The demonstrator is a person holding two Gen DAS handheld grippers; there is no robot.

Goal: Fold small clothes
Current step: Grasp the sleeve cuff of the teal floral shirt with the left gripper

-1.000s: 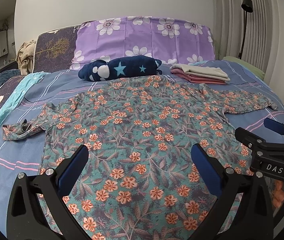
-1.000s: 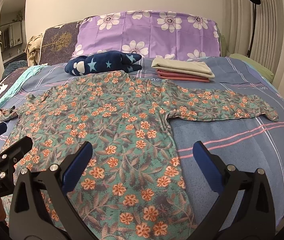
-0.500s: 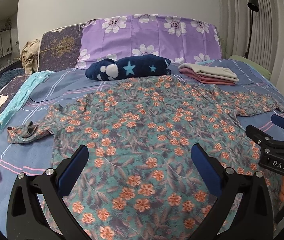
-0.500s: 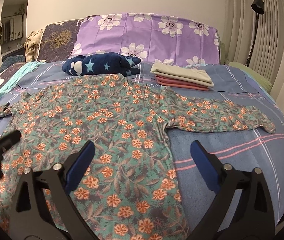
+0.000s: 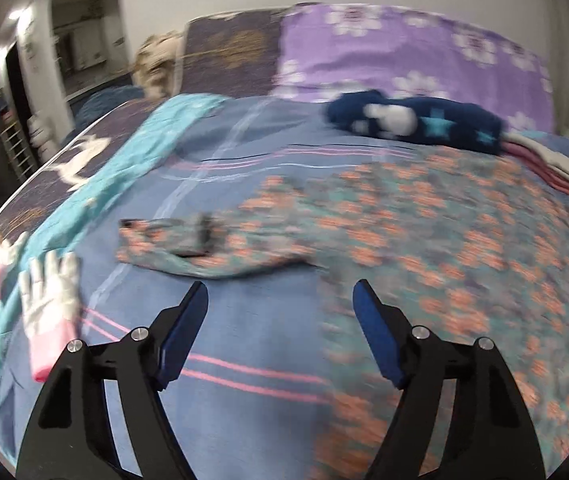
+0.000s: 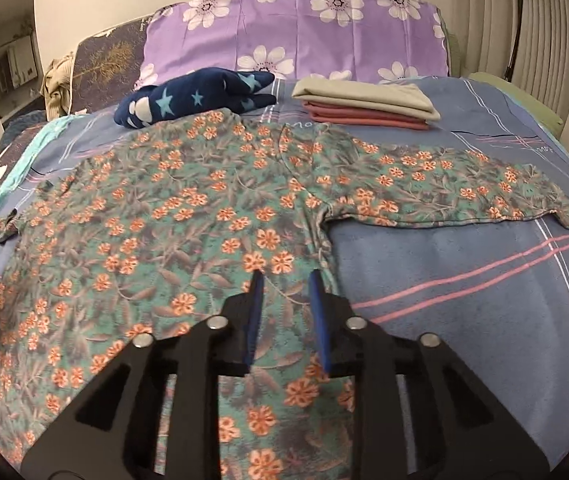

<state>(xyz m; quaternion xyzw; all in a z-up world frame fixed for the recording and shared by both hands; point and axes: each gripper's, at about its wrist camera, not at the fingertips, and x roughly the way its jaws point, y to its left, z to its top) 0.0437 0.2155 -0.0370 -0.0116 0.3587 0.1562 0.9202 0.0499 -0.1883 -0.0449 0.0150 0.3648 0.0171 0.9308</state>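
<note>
Right gripper [image 6: 282,278]: black two-finger claw with blue pads, jaws closing, gap narrow; pads not pressing on cloth; tips over the right side edge of the shirt body, below the armpit.
Left gripper [image 5: 280,294]: black two-finger claw with blue pads, jaws closing yet well apart; nothing between them; tips over bare sheet, just short of the shirt's left sleeve; view blurred.
Floral long-sleeved shirt [image 6: 172,220]: teal fabric with orange flowers, spread flat on the bed, hem nearest, collar farthest; right sleeve stretched out sideways, left sleeve [image 5: 188,244] crumpled at its cuff.
Bed sheet [image 6: 464,300]: blue fabric with pink and white stripes, bare beside the shirt on both sides.
White glove with pink cuff [image 5: 50,316]: flat on the sheet, left of the left gripper, apart from the sleeve.
Turquoise cloth strip [image 5: 124,176]: along the left edge of the bed.
Navy plush item with light-blue stars [image 6: 192,98]: beyond the collar, touching or just beside it; cannot tell which.
Folded stack of beige and dusty-pink cloth [image 6: 364,102]: right of the plush item, near the collar.
Purple pillow with white flowers [image 6: 296,32]: upright at the head of the bed, farthest.
</note>
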